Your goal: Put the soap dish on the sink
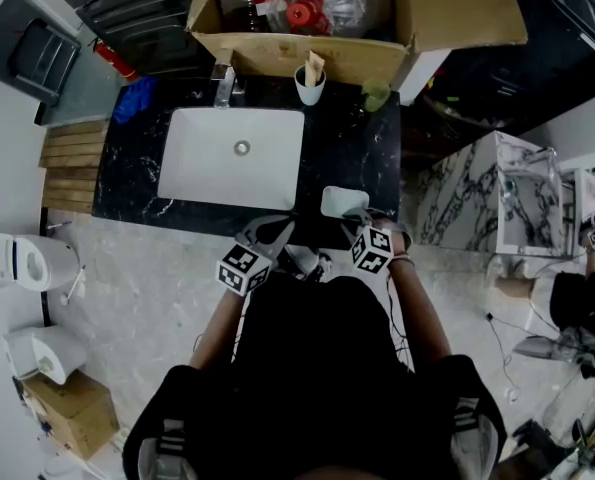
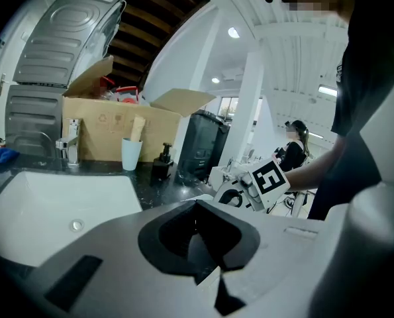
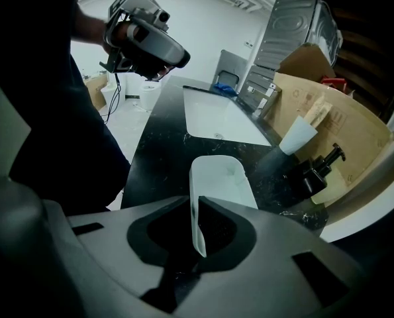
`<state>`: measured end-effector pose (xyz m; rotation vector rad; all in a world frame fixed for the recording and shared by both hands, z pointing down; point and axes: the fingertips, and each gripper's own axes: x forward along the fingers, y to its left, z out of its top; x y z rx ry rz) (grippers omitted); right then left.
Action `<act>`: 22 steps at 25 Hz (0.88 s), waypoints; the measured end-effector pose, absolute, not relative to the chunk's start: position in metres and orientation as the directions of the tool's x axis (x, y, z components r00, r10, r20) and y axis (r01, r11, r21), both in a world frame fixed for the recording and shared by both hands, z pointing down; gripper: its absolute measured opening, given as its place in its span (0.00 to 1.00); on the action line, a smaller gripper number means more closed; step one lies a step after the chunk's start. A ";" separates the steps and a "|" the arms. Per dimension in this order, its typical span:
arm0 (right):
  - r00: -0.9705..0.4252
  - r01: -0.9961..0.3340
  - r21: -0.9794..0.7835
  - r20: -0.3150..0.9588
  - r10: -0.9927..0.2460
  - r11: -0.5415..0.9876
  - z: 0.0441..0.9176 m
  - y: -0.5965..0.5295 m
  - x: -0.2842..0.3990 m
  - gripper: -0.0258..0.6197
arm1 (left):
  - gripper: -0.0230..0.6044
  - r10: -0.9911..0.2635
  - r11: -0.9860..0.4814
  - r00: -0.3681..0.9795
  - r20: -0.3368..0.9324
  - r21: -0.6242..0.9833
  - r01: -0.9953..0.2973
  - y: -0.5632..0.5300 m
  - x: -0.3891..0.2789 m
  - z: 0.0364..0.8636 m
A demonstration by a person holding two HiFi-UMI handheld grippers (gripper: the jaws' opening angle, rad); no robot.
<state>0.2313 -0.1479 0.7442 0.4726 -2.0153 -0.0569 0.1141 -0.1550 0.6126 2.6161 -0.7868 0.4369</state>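
You have one white rectangular sink basin (image 1: 232, 158), one white rounded soap dish (image 3: 220, 181), one white cup (image 1: 310, 86), one black pump bottle (image 3: 312, 174) and one brown cardboard box (image 1: 357, 28).

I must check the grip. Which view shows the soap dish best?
The right gripper view: the soap dish fills the middle, its near rim pinched by the right gripper. The head view shows the soap dish only as a small white shape. The left gripper view does not show it clearly.
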 end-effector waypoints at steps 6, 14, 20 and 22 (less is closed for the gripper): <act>-0.409 -0.335 0.246 0.832 -0.376 0.909 0.739 -0.149 0.233 0.10 | 0.04 -0.455 -0.779 0.800 0.391 0.260 -0.570 -0.153 0.117 0.612; -0.456 -0.451 0.209 0.782 -0.425 0.868 0.722 -0.145 0.235 0.04 | 0.04 -0.437 -0.795 0.811 0.389 0.256 -0.550 -0.152 0.124 0.611; -0.517 -0.573 0.097 0.728 -0.451 0.814 0.707 -0.138 0.247 0.03 | 0.04 -0.410 -0.815 0.827 0.386 0.251 -0.521 -0.153 0.136 0.607; -0.534 -0.614 0.072 0.695 -0.481 0.786 0.697 -0.138 0.251 0.03 | 0.04 -0.399 -0.823 0.832 0.385 0.250 -0.510 -0.153 0.140 0.606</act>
